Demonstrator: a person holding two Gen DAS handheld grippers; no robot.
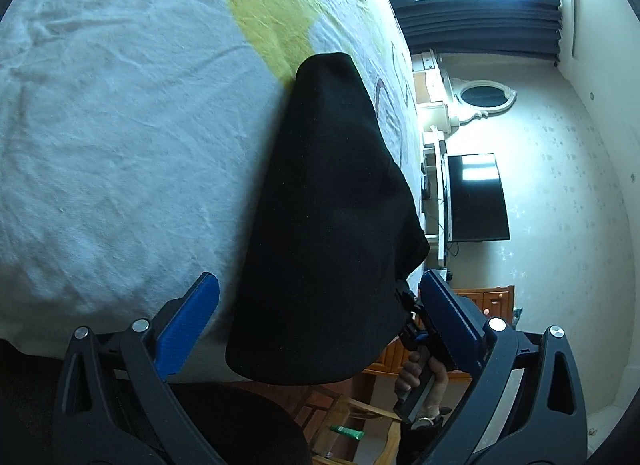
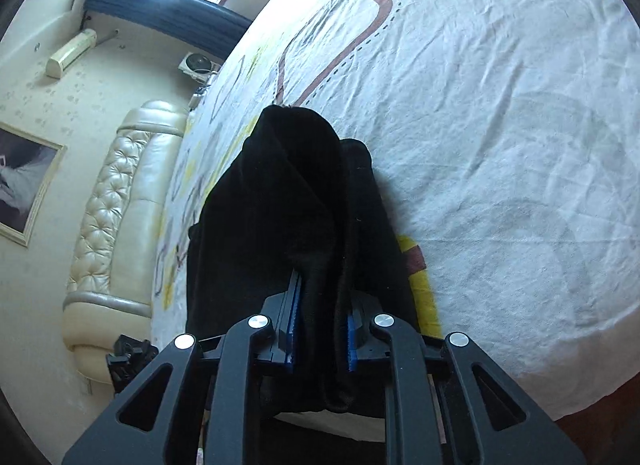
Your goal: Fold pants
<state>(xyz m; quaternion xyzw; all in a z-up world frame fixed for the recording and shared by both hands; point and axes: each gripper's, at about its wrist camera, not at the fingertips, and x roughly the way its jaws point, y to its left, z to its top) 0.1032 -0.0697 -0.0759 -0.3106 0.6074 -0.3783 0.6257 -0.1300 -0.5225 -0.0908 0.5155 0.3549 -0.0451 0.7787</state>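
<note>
Blue-padded fingers of the left tool (image 1: 316,305) stand spread wide, gripping nothing, as the black pants (image 1: 328,217) hang bunched between them over the bed (image 1: 120,125), its crumpled white sheet patched with yellow. At right, the right tool (image 2: 320,339) is clamped on the soft, thickly folded pants (image 2: 296,201), which drape onto the bed's near edge.

No text, label or number is legible anywhere.
</note>
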